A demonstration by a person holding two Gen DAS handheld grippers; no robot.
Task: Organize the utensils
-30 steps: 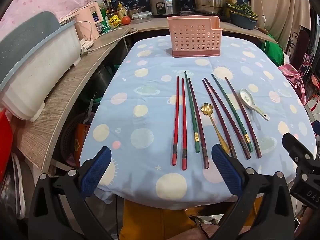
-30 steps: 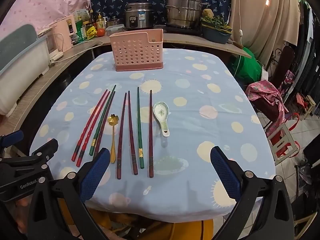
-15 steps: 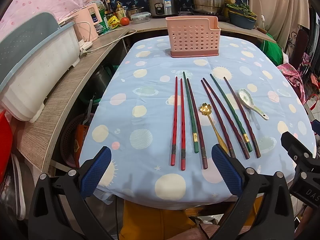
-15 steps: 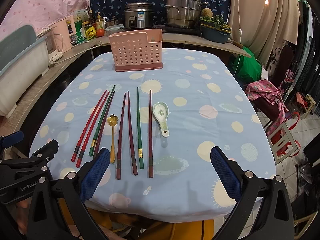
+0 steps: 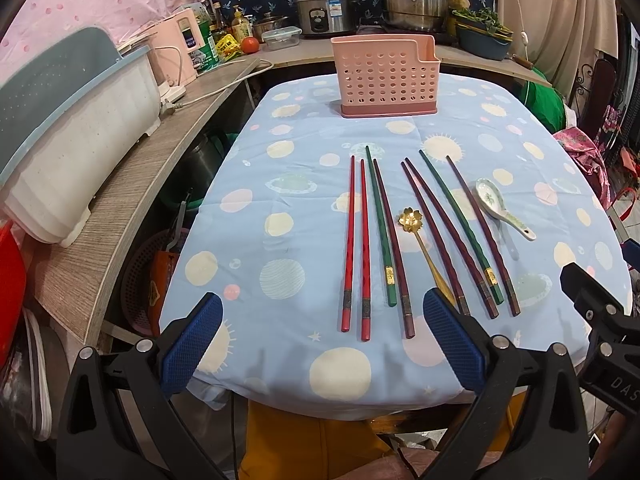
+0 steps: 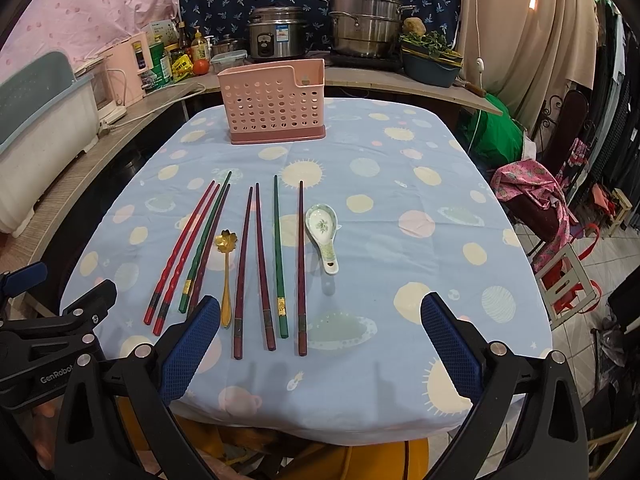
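Both your left gripper [image 5: 320,354] and right gripper [image 6: 318,350] hang spread and empty at the table's near edge, the chopsticks [image 6: 258,268] lying close-packed beside the gold spoon [image 6: 226,276], so a careless pinch may drag neighbours before reaching the pink caddy [image 6: 276,104].

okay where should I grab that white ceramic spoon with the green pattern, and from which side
Probably by the handle of the ceramic spoon, from above with the right gripper, fingers either side of it. The handle is narrow and points toward the near table edge; the bowl is wide and rounded. It lies apart from the nearest chopstick.
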